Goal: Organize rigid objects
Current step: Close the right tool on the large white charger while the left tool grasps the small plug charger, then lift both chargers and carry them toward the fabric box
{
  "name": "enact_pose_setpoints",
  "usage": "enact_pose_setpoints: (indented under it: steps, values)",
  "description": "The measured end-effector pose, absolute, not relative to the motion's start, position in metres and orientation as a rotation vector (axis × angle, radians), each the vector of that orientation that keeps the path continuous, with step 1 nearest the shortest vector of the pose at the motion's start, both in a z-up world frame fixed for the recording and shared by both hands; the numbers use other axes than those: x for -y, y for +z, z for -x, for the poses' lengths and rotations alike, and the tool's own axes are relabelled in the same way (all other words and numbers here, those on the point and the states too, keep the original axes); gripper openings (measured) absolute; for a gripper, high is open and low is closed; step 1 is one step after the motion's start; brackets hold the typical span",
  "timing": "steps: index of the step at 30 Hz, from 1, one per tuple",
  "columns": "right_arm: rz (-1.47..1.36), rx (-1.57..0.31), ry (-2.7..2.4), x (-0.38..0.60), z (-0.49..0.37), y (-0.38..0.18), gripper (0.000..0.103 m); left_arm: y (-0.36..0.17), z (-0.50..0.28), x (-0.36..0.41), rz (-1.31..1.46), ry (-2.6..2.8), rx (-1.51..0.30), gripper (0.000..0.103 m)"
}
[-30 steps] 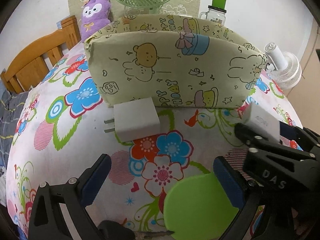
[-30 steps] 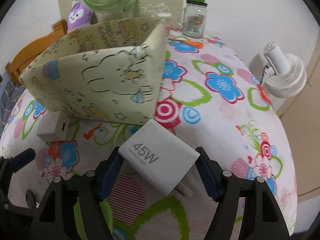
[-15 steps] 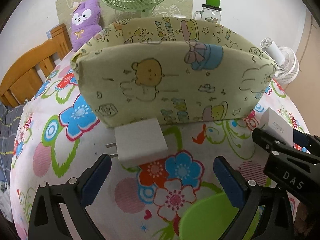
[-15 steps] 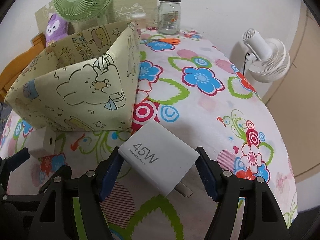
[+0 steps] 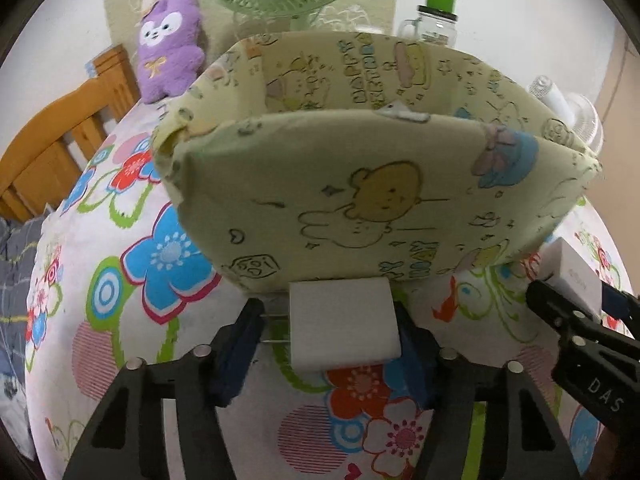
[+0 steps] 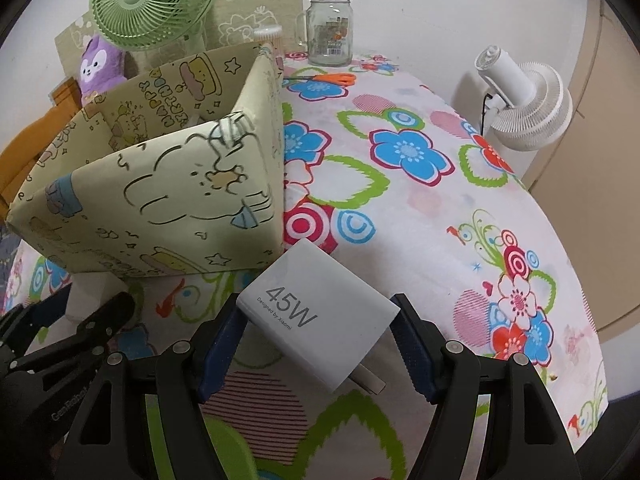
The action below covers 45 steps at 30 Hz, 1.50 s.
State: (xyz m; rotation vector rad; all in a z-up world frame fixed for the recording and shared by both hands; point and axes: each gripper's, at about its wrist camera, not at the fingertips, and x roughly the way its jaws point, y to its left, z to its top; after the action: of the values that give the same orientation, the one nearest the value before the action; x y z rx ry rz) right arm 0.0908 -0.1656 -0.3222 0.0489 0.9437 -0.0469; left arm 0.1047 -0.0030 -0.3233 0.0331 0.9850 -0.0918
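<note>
A plain white charger (image 5: 342,326) lies on the flowered tablecloth (image 5: 132,280) against the foot of the cartoon-printed yellow box (image 5: 360,184). My left gripper (image 5: 328,332) is closing on it: the right pad meets its side and the left pad meets the prong tips. The right gripper (image 6: 316,344) is shut on a white charger marked 45W (image 6: 320,312), held just above the cloth by the box's (image 6: 160,200) near corner. That gripper (image 5: 576,312) and its charger (image 5: 572,276) show at the right of the left wrist view. The left gripper (image 6: 72,316) sits low left in the right wrist view.
Behind the box stand a green fan (image 6: 154,0), a purple plush toy (image 5: 172,44) and a glass jar with a green lid (image 6: 330,24). Orange-handled scissors (image 6: 332,78) lie near the jar. A white fan (image 6: 524,100) is off the table's right edge, a wooden chair (image 5: 52,140) to the left.
The left gripper moved forward to the box and its wide jaws closed in around the plain white charger. The right gripper kept its hold on the 45W charger and rolled slightly.
</note>
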Motion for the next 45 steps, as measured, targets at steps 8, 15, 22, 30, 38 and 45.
enact_pose_setpoints:
  steps: [8,15,22,30,38,45]
  values:
    - [-0.035,-0.946,-0.034,0.157,-0.086,-0.317,0.074,-0.314,-0.093,0.005,-0.024,-0.101,-0.999,0.064]
    - [-0.035,-0.942,-0.011,0.152,-0.078,-0.304,0.074,-0.295,-0.079,0.006,-0.019,-0.090,-0.986,0.064]
    - [-0.042,-0.913,0.021,0.152,-0.071,-0.282,0.074,-0.273,-0.073,0.003,-0.010,-0.061,-0.956,0.064]
    - [-0.048,-0.896,0.052,0.151,-0.067,-0.256,0.074,-0.245,-0.063,0.001,0.023,-0.033,-0.956,0.064]
    - [-0.014,-0.865,0.075,0.148,-0.063,-0.224,0.074,-0.216,-0.055,-0.003,0.048,0.011,-0.917,0.064]
    - [0.016,-0.837,0.046,0.155,-0.055,-0.204,0.074,-0.193,-0.052,0.005,0.057,0.016,-0.894,0.064]
